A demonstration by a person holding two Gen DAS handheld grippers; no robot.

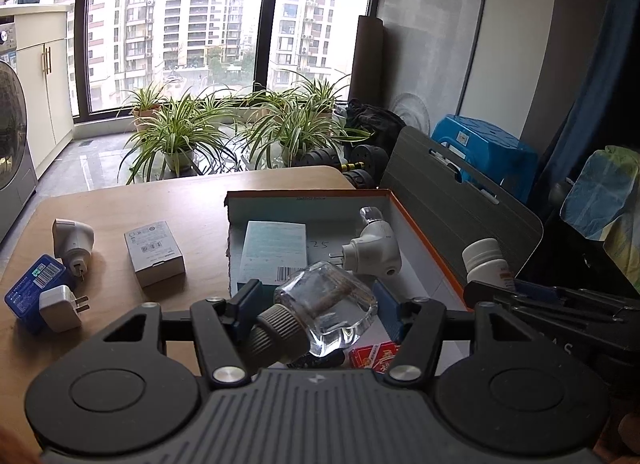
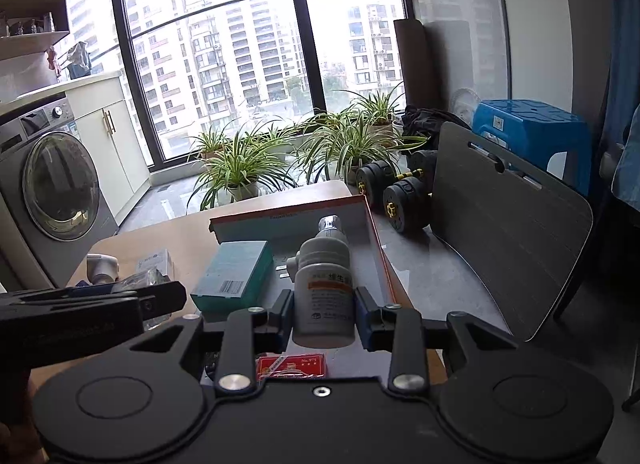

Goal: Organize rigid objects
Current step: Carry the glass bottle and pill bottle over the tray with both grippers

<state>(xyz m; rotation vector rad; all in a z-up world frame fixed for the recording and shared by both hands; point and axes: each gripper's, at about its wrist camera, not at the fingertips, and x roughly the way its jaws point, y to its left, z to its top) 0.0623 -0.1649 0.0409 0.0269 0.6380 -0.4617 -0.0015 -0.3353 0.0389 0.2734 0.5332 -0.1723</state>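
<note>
My left gripper (image 1: 318, 304) is shut on a clear glass bottle (image 1: 328, 304) with a grey ribbed cap, held tilted above the orange-rimmed box (image 1: 424, 240). In that box lie a teal carton (image 1: 272, 252), a white plug-in device (image 1: 374, 250) and a red packet (image 1: 374, 356). My right gripper (image 2: 323, 314) is shut on a white pill bottle (image 2: 325, 296) with an orange label, upright over the same orange-rimmed box (image 2: 376, 236). On the table to the left rest a white adapter (image 1: 74, 242), a white carton (image 1: 154, 252), a blue box (image 1: 34, 288) and a white charger (image 1: 62, 306).
The wooden table (image 1: 192, 204) ends just beyond the box. A grey board (image 2: 508, 240) leans at the right, with dumbbells (image 2: 396, 192) and a blue stool (image 2: 532, 132) behind it. Potted plants (image 1: 180, 136) line the window; a washing machine (image 2: 52, 192) stands left.
</note>
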